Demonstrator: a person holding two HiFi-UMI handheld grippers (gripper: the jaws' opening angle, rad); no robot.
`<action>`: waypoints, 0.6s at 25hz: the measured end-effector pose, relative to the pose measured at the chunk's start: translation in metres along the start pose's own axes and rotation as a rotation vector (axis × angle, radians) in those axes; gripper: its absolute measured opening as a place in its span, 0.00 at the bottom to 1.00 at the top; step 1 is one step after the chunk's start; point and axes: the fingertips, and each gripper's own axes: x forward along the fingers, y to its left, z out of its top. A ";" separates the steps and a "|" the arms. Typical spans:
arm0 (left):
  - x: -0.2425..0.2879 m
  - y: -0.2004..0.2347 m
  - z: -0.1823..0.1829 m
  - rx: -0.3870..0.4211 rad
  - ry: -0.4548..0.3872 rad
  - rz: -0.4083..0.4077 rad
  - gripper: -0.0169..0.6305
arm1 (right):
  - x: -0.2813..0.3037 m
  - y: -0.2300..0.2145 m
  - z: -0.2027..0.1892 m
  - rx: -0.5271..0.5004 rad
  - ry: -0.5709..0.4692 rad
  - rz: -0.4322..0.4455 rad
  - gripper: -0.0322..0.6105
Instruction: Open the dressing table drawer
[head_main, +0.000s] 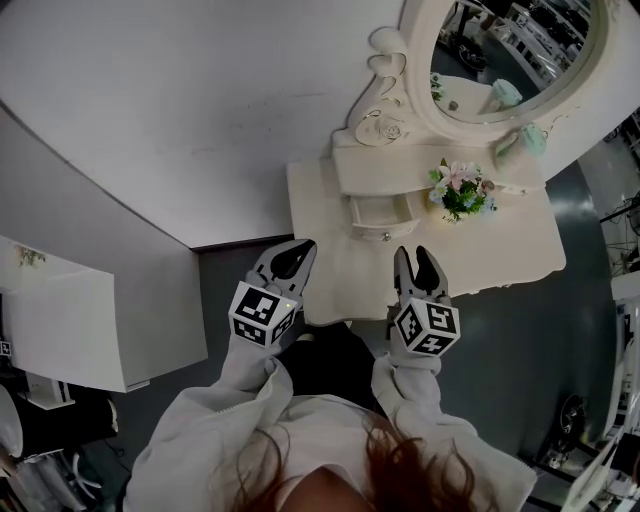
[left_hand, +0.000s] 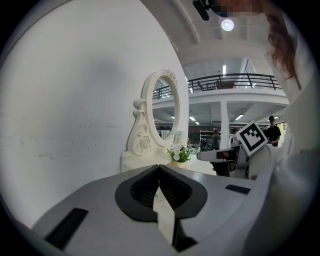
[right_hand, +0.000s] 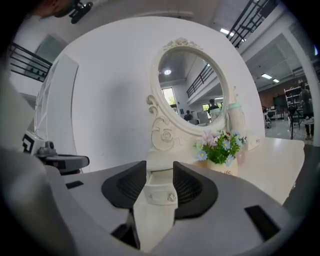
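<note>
**Asker:** What takes up most of the head view?

**Describer:** A plain white wall (head_main: 200, 100). Against it stands a cream-coloured, carved dressing table (head_main: 520, 250) on a dark grey floor (head_main: 590, 330). Everything else is placed relative to that table.

**Asker:** What is on the dressing table?

**Describer:** An oval mirror (head_main: 515, 50) in a cream scrollwork frame rises at the back of the table. It reflects a large hall.

**Asker:** Where are the person's tools?

**Describer:** The person wears pale sleeves and holds both tools in front of the table's front edge. The grey left gripper (head_main: 303, 245) is off the table's near left corner. Its black-padded jaws are clenched tip to tip with nothing in them. The grey right gripper (head_main: 412, 252) is over the front edge, nearer the middle. Its jaws are released and stand wide apart, grasping nothing.

**Asker:** And the drawer?

**Describer:** The small cream drawer (head_main: 380, 213) sits in the raised shelf unit on the left part of the tabletop, below the mirror. It is pulled partway out towards the person. In the right gripper view its front shows through the gap between the jaws, and the pads are clear of it.

**Asker:** Anything smaller?

**Describer:** A posy of pink, white and blue flowers (head_main: 460, 190) in a cream pot stands on the tabletop just right of the drawer. A small round metallic knob (head_main: 386, 237) sits at the centre of the drawer front.
</note>
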 end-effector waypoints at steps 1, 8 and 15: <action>-0.002 -0.001 0.001 0.003 -0.003 0.000 0.05 | -0.005 0.002 0.007 -0.002 -0.019 0.004 0.33; 0.000 -0.011 0.012 0.038 -0.028 -0.020 0.05 | -0.035 0.005 0.039 -0.028 -0.107 0.008 0.22; 0.012 -0.025 0.023 0.065 -0.043 -0.049 0.05 | -0.046 0.010 0.040 -0.110 -0.102 0.077 0.10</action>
